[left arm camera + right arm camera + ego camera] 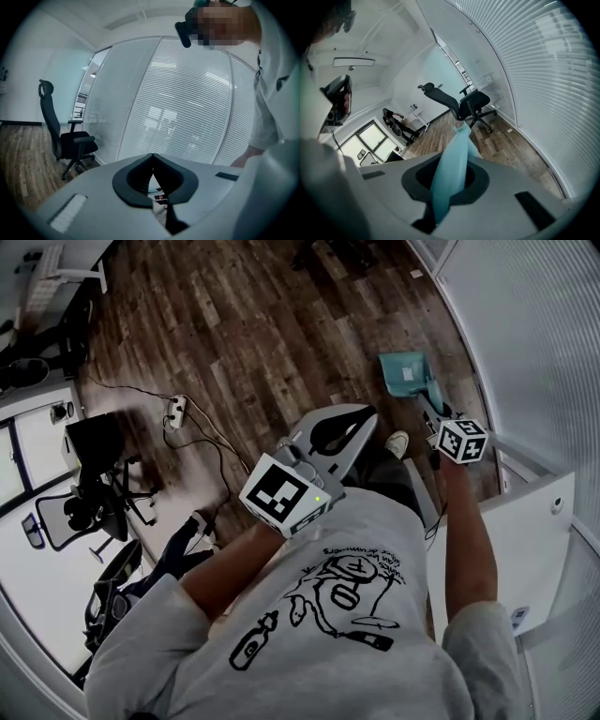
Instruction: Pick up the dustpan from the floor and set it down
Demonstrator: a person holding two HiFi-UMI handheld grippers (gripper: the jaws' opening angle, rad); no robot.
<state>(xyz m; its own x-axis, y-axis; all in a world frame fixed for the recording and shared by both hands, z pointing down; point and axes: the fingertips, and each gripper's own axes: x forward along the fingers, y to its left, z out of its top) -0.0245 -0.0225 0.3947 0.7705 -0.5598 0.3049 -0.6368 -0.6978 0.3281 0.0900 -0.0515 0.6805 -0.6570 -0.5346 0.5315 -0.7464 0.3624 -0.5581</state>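
The teal dustpan hangs just above the wooden floor near the blind-covered glass wall, pan end away from me. My right gripper is shut on its handle. In the right gripper view the teal handle runs up between the closed jaws of the right gripper. My left gripper is held out in front of my body, shut with nothing in it. In the left gripper view the dark pads of the left gripper meet at the tip.
A glass wall with blinds runs along the right, with a white counter beside me. A power strip and cables lie on the floor to the left. Office chairs stand at the left; another chair stands by the wall.
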